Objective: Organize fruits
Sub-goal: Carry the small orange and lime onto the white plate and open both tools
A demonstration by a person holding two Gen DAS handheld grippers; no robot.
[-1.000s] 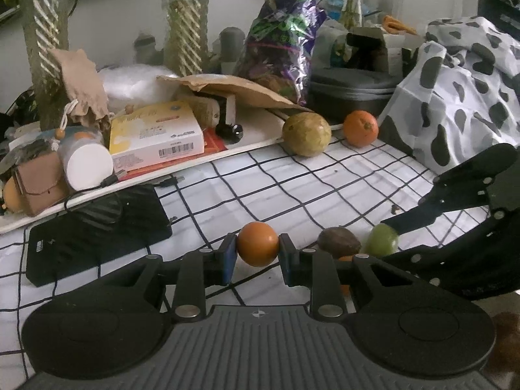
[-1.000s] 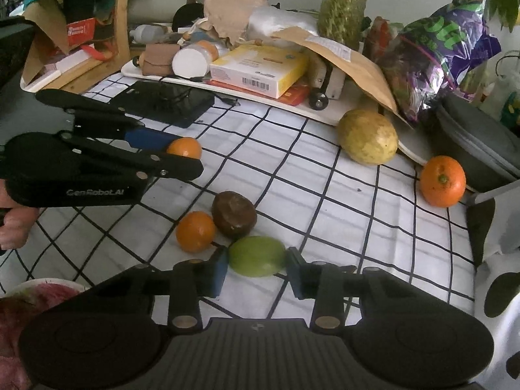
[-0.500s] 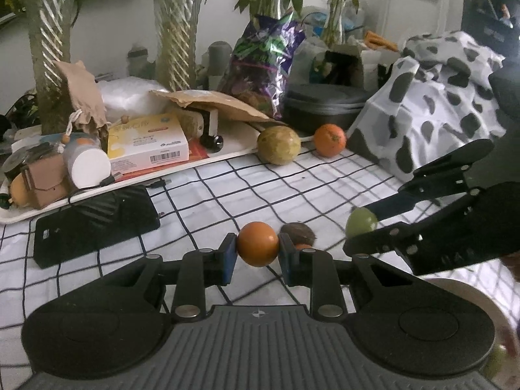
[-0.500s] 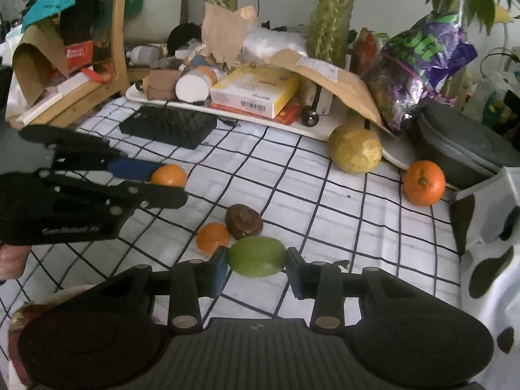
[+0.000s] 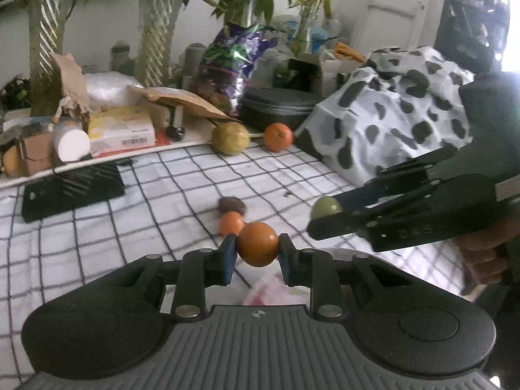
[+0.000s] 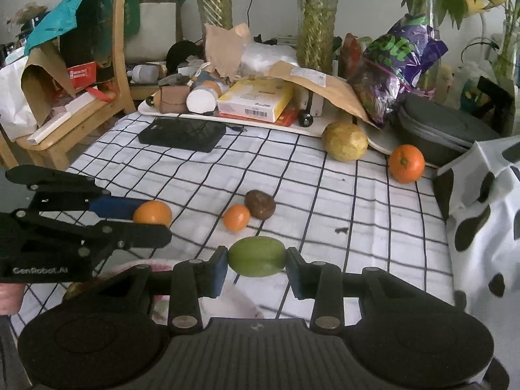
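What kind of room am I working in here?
Likely a lived-in home room, not a lab: a checked cloth on the table, potted plants behind, a wooden chair and household clutter at the back.

Between our left fingers (image 5: 230, 255) we see a smooth, glossy orange fruit (image 5: 257, 243); between the right fingers (image 6: 217, 271), a matt green fruit (image 6: 256, 256). Beyond both lies checked cloth (image 6: 325, 195), then a crinkled foil bag (image 6: 399, 65).

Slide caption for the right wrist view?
Right gripper holds green fruit above checked cloth; left gripper carries an orange.
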